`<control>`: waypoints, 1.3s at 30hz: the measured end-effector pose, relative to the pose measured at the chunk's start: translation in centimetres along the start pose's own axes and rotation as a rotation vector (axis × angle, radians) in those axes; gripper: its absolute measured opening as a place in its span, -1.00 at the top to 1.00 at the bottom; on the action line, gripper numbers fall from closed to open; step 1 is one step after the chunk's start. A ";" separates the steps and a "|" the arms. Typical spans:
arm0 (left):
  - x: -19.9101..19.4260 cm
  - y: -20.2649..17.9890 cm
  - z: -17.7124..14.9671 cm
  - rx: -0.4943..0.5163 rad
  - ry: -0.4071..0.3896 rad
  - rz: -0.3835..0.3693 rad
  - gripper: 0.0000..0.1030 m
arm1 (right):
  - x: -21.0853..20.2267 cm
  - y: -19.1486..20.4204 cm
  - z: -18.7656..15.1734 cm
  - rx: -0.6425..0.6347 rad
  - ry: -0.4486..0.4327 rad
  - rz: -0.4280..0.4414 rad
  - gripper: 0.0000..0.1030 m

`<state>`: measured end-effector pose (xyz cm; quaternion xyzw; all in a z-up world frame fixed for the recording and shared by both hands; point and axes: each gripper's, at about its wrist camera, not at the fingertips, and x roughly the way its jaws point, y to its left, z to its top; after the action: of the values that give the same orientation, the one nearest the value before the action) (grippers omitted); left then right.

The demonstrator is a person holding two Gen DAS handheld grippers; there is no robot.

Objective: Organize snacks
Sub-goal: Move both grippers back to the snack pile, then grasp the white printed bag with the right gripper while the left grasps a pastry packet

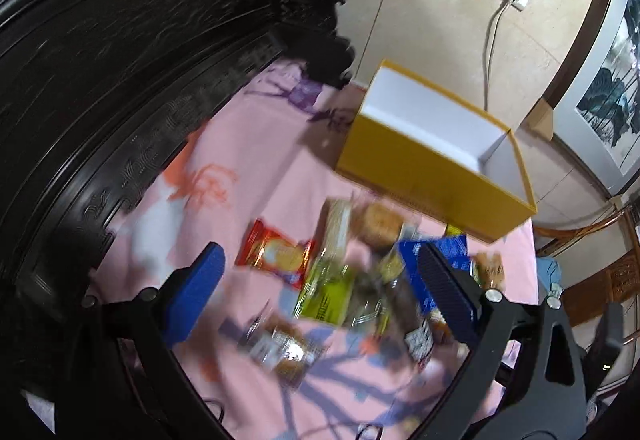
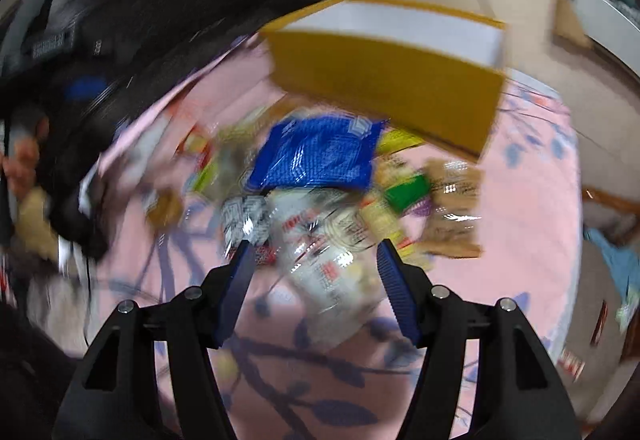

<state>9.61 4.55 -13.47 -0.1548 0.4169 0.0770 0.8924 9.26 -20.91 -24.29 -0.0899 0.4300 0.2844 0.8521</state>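
Hovering over the crinkly snack pile with both sets of jaws parted and holding nothing: right gripper half open, nearer, straddling a clear wrapper; left gripper gaping wide above the foil packets. Lying beyond, touching the pile's far edge: the stiff yellow box, white-lined, empty.

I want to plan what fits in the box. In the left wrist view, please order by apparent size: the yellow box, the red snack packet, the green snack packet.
1. yellow box, clearly largest.
2. and 3. green snack packet and red snack packet look alike; blur prevents ranking.
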 end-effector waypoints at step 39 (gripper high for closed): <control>6.5 0.8 -8.7 0.285 0.281 0.018 -0.92 | -1.5 -1.2 -2.5 0.245 -0.002 -0.133 0.25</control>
<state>7.33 2.40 -23.93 -0.0324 0.5455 0.0029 0.8375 7.46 -23.49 -24.73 -0.0131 0.4539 0.1726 0.8741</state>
